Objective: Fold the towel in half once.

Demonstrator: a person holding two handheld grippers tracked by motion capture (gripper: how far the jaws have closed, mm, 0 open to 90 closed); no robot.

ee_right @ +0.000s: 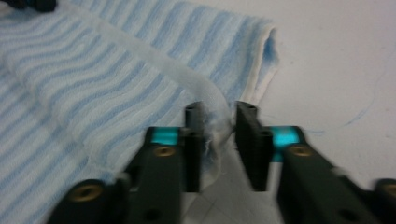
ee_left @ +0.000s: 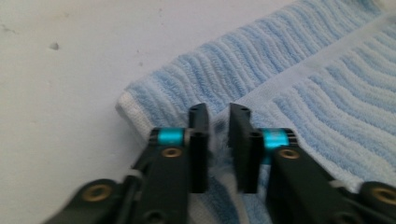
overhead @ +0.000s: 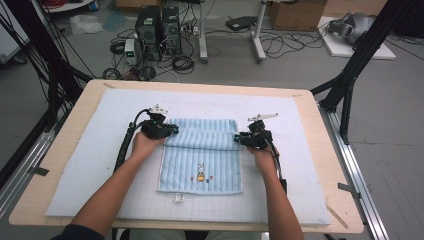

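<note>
Both pinch the towel [overhead: 201,150] edge – left hand-held gripper [overhead: 172,130], right hand-held gripper [overhead: 238,138], jaws nearly closed on cloth. Towel lies mid-surface [overhead: 90,150], far part folded over. Draw both corners toward the near hem evenly – keep the fold line straight.

Ribbed terry cloth towel [overhead: 202,155]; matt white mat [overhead: 100,150]; wooden table [overhead: 65,135]

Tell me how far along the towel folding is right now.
Done: the far edge of the blue towel already lies folded toward the person, over its middle. In hand: the left tool and right tool each pinch a corner of that folded edge. Left: bringing it over the rabbit picture to the near hem.
</note>
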